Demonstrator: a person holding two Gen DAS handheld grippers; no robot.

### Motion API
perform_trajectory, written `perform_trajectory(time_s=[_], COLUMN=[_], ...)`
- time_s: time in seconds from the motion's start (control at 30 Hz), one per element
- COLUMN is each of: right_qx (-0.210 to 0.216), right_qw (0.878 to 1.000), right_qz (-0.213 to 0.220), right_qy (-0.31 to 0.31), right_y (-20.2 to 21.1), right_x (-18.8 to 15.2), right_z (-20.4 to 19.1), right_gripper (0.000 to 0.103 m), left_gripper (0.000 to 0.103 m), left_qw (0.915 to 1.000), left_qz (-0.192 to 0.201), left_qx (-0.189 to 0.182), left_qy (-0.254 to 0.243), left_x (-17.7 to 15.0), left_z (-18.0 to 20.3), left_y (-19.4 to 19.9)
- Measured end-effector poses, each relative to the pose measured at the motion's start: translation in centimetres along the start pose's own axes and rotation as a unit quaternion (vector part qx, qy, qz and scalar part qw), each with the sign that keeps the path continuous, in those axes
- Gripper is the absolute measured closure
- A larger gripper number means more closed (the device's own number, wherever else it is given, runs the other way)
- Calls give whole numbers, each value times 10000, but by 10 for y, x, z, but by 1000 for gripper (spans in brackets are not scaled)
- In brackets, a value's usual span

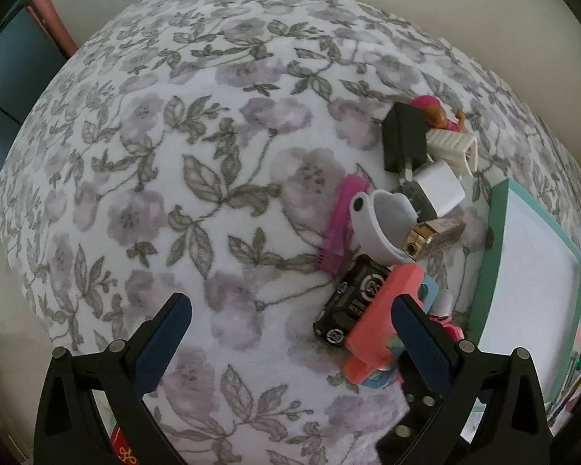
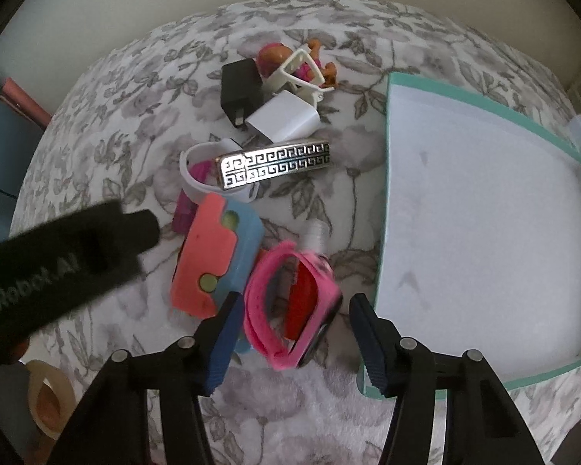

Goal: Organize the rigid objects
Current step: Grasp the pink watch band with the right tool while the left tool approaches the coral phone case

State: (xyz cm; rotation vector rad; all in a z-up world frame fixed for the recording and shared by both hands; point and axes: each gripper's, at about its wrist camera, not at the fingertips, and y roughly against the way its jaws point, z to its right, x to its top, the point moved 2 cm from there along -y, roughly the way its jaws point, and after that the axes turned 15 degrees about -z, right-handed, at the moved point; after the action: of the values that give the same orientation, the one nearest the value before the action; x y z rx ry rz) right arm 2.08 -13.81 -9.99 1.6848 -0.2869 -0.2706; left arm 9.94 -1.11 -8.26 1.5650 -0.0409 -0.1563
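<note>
A pile of small rigid objects lies on a floral blanket. In the right wrist view my right gripper is open, its fingers on either side of a pink wristband without closing on it. Beyond it lie a coral and blue toy block, a silver patterned bar, a white strap, a white charger, a black charger and a doll in a white cart. An empty teal-rimmed white tray sits on the right. My left gripper is open and empty, left of the coral block.
In the left wrist view a black box, a magenta bar and the tray lie to the right. A roll of tape sits at the lower left of the right wrist view. A wall stands behind the bed.
</note>
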Motion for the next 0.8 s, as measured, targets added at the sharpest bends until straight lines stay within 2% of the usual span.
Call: perform_trajectory(time_s=[0.37, 0.47, 0.8], right_qx=[110, 189, 521], right_qw=[9999, 9998, 9986], right_qz=[-77, -92, 19], right_qy=[45, -2, -127], right_y=[-10, -7, 16], right_x=[0, -4, -13], right_z=[0, 6, 21], right_gripper=[45, 45, 46], left_gripper=[1, 5, 6], left_qw=[9997, 9995, 9990], left_qz=[-116, -137, -99], left_qx=[13, -47, -167], left_qy=[-216, -293, -398], left_x=[-2, -2, -8], left_z=[13, 15, 20], left_y=[-7, -7, -5])
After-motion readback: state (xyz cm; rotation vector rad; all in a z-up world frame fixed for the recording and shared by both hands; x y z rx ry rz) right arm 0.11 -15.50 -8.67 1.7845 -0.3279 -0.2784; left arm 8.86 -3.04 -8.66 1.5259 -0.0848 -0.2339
